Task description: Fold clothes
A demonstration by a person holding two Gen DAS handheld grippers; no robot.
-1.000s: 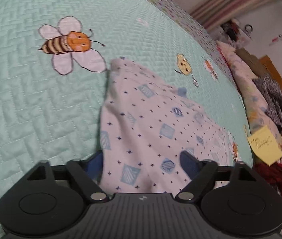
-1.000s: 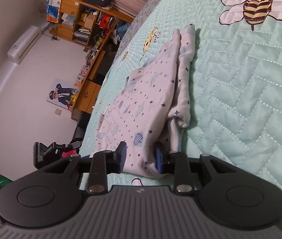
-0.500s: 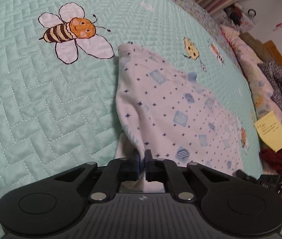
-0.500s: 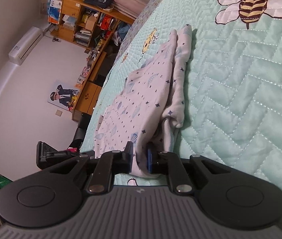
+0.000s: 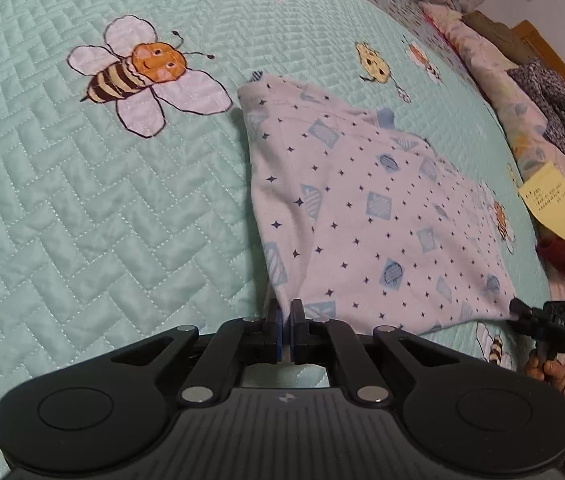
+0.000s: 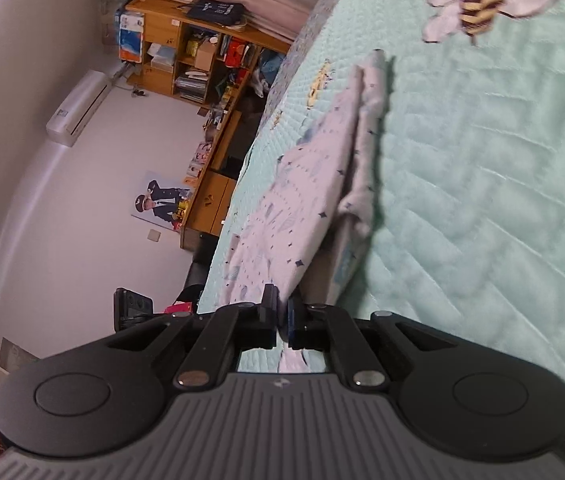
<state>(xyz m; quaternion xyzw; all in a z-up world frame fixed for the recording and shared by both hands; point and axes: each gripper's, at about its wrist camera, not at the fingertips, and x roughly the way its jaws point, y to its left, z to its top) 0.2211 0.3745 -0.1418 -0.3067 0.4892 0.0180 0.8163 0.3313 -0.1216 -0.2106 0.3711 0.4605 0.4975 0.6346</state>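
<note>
A white garment (image 5: 366,208) with small blue stars and blue patches lies partly folded on a mint quilted bedspread (image 5: 82,208). My left gripper (image 5: 285,312) is shut on its near corner, and the cloth rises taut from the pinch. In the right wrist view the same garment (image 6: 310,184) stretches away along the bed, and my right gripper (image 6: 282,312) is shut on another near edge, lifting the top layer off the lower one. The other gripper (image 5: 550,320) shows at the right of the left wrist view, pinching the garment's far corner.
The bedspread carries an embroidered bee (image 5: 142,76). Pillows and piled clothes (image 5: 530,92) line the bed's right side, with a yellow note (image 5: 554,204). Beyond the bed edge stand a wooden bookshelf (image 6: 198,60), a wall air conditioner (image 6: 82,108) and a poster (image 6: 160,204).
Both grippers went from open around the garment's edge to shut on it, then lifted it. The top layer now hangs taut and raised off the bed.
</note>
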